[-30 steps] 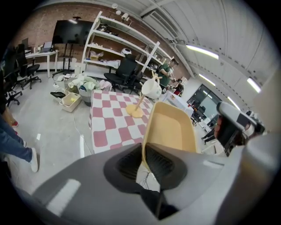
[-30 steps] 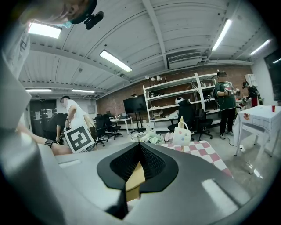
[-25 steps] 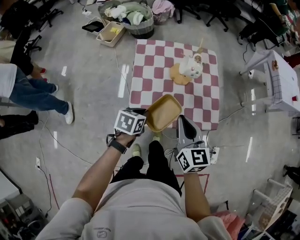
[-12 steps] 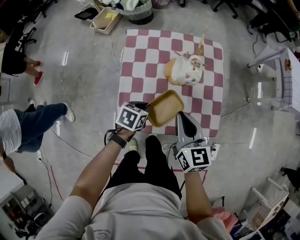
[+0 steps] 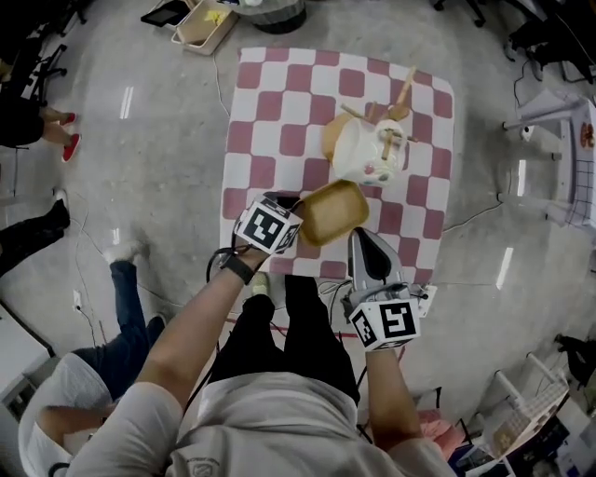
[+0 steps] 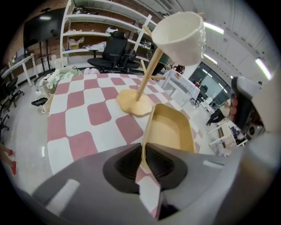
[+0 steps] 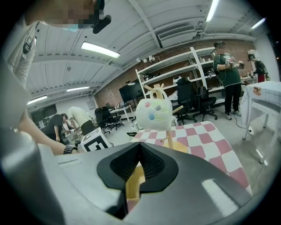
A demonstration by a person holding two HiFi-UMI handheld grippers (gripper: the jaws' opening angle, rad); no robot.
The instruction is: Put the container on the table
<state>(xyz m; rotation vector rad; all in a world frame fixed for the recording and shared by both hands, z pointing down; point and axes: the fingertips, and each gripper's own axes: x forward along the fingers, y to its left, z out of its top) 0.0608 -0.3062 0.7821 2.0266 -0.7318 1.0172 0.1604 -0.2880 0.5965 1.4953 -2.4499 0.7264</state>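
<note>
A shallow tan container (image 5: 333,212) hangs over the near part of the red-and-white checked table (image 5: 279,102). My left gripper (image 5: 296,216) is shut on its near-left rim. In the left gripper view the container (image 6: 172,129) stretches away from the gripper (image 6: 144,160), its rim pinched between the pads. My right gripper (image 5: 365,240) is just right of the container at the table's front edge, jaws shut with nothing between them. In the right gripper view the container (image 7: 134,184) shows as a strip below the gripper (image 7: 139,149).
A wooden mug tree (image 5: 346,130) with a white mug (image 5: 368,154) stands on the table just beyond the container, towering close in the left gripper view (image 6: 180,30). Bins (image 5: 203,23) sit past the table's far left corner. A person (image 5: 84,410) crouches at the lower left.
The container and both grippers have come forward over the table, closer to the mug tree. The people at the left have shifted.
</note>
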